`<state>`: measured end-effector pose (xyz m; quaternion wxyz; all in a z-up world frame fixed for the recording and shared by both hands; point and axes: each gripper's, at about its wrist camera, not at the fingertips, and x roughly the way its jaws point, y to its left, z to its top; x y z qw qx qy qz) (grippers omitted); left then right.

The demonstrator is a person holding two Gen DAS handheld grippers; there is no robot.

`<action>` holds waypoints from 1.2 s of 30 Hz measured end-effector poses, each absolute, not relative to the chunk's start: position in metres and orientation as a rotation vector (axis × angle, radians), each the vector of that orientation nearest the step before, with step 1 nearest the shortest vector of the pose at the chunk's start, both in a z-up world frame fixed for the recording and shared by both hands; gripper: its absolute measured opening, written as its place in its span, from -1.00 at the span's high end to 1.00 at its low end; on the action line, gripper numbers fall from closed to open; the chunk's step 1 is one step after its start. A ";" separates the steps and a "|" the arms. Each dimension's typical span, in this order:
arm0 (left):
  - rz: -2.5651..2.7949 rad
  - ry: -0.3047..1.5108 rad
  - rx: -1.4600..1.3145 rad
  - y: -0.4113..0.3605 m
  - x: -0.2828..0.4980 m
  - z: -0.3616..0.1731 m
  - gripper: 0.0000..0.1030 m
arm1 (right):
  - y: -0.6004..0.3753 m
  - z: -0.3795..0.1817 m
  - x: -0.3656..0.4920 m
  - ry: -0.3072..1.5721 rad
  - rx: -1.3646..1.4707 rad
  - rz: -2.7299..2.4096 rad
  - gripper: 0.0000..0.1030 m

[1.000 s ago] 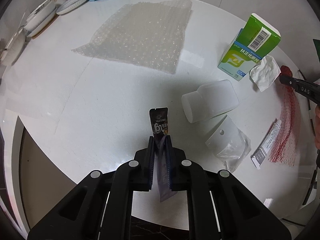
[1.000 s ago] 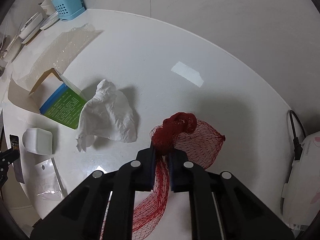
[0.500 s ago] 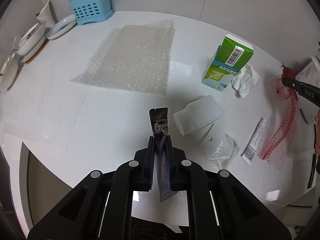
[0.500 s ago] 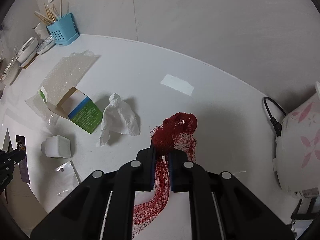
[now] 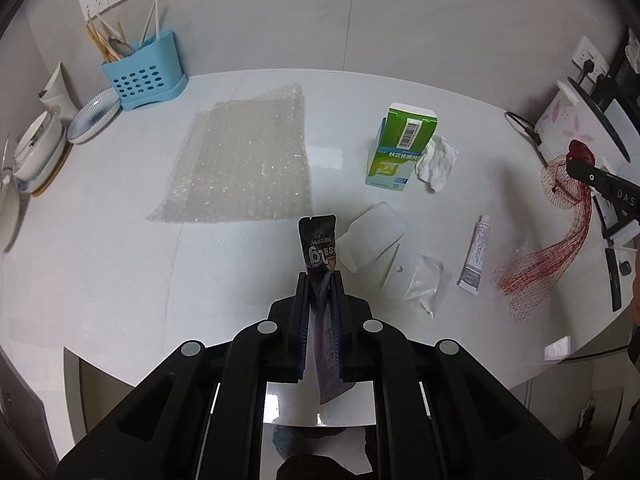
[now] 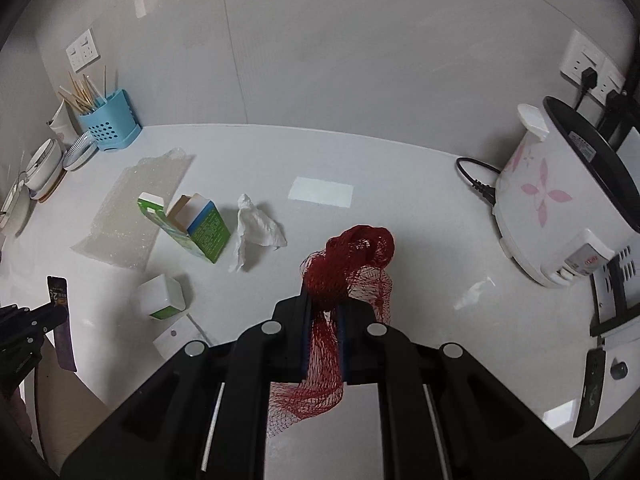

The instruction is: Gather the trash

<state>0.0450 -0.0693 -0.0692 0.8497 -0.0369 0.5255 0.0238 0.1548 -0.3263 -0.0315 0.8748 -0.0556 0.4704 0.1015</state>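
My left gripper (image 5: 320, 278) is shut on a dark sachet wrapper (image 5: 319, 246), held above the white table (image 5: 120, 264); the wrapper's tail hangs below the jaws. My right gripper (image 6: 325, 300) is shut on a red mesh net bag (image 6: 352, 254), lifted off the table with its tail dangling. In the left wrist view the net bag (image 5: 560, 216) hangs at the far right. Loose on the table lie a bubble wrap sheet (image 5: 244, 160), a green medicine box (image 5: 400, 148), a crumpled tissue (image 5: 436, 160), a white plastic tub (image 5: 372, 240), a clear plastic bag (image 5: 420, 280) and a small tube (image 5: 476, 256).
A blue utensil caddy (image 5: 144, 72), bowls and plates (image 5: 44, 140) stand at the back left. A flowered rice cooker (image 6: 560, 200) with its cord (image 6: 476, 180) sits at the right, near other appliances. A paper scrap (image 6: 474, 292) lies near the cooker.
Both grippers have risen away from the table while still gripping the wrapper and the net bag. The net bag has come off the surface; more of the wall and the rice cooker show.
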 end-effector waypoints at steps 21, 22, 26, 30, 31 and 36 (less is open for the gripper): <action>-0.162 0.999 0.017 -0.039 -0.065 -0.037 0.82 | -0.270 0.013 -0.036 0.856 -0.013 0.119 0.82; -0.168 0.999 0.019 -0.037 -0.072 -0.038 0.82 | -0.265 0.012 -0.046 0.856 -0.010 0.115 0.82; -0.200 1.018 0.021 -0.029 -0.101 -0.048 0.82 | -0.247 0.000 -0.084 0.869 0.010 0.107 0.82; -0.204 1.038 0.012 -0.020 -0.125 -0.061 0.82 | -0.228 -0.015 -0.115 0.887 0.008 0.113 0.82; -0.204 1.045 0.007 -0.019 -0.129 -0.065 0.82 | -0.224 -0.020 -0.122 0.895 0.009 0.116 0.82; -0.197 1.078 -0.011 -0.013 -0.152 -0.090 0.82 | -0.210 -0.048 -0.146 0.937 0.008 0.160 0.82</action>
